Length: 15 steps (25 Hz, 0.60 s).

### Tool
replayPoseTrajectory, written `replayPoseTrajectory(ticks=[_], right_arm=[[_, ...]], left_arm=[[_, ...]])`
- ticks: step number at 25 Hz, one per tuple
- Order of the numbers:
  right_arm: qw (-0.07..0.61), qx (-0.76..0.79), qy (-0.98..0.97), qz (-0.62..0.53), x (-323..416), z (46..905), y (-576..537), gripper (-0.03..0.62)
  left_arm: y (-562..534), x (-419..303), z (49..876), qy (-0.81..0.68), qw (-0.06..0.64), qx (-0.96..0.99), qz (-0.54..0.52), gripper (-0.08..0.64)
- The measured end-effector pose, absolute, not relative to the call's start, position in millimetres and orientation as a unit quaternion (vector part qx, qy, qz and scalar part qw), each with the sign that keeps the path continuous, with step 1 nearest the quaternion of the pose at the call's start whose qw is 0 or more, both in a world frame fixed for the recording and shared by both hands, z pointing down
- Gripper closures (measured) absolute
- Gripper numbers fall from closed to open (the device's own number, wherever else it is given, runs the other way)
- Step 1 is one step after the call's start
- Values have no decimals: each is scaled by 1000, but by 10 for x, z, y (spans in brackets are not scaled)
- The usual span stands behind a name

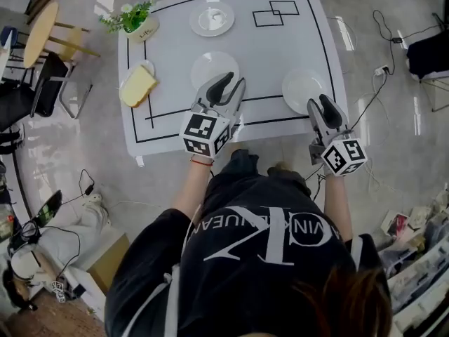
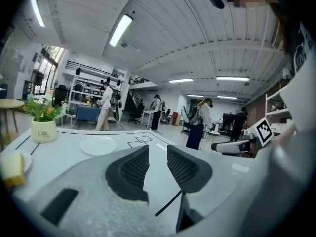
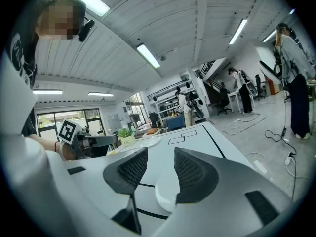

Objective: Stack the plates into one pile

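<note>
In the head view a white desk [image 1: 280,55] marked with black tape fills the upper middle of the frame. At its upper left corner stands a plant [image 1: 133,18], and below that, along the left edge, lies the left plate [image 1: 146,65] with a yellow block [image 1: 138,86] on it. The far plate [image 1: 212,20] lies at the top centre, well apart from the others. The middle plate [image 1: 209,67] lies in the centre of the desk, with the left tool [image 1: 224,88] over its lower right rim; whether the two touch cannot be told. In the left gripper view this tool [image 2: 157,154] has its jaws apart with only bare desk showing in the gap, and the far plate [image 2: 98,145] lies beyond at centre left. Two tape squares [image 1: 275,12] overlap at the desk's upper right. The right plate [image 1: 300,86] lies at the right, beside the tape line near the desk's lower edge, with the right tool [image 1: 327,109] just below it. In the right gripper view this tool [image 3: 160,157] also has its jaws apart, and the right plate [image 3: 165,196] shows low in the gap, not pinched. None of the four plates rests on another.
</note>
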State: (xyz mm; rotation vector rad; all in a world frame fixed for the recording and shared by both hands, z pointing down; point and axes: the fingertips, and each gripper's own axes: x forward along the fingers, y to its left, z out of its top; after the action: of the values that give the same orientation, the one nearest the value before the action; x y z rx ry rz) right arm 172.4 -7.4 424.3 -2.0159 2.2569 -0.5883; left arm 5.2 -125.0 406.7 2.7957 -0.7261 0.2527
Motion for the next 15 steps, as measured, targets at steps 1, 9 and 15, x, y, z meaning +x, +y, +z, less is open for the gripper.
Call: replayPoseTrajectory(ticks=[1, 9, 15], right_arm=[[30, -664, 722, -192, 1763, 4260, -45, 437], [-4, -710, 658, -252, 2102, 4570, 179, 437], [-79, -685, 647, -326, 2369, 4934, 183, 431]], left_arm=[[-1222, 146, 4094, -229, 123, 961, 91, 439], [-986, 742, 4434, -130, 160, 969, 139, 434], [-909, 1144, 4743, -127, 225, 944, 203, 420]])
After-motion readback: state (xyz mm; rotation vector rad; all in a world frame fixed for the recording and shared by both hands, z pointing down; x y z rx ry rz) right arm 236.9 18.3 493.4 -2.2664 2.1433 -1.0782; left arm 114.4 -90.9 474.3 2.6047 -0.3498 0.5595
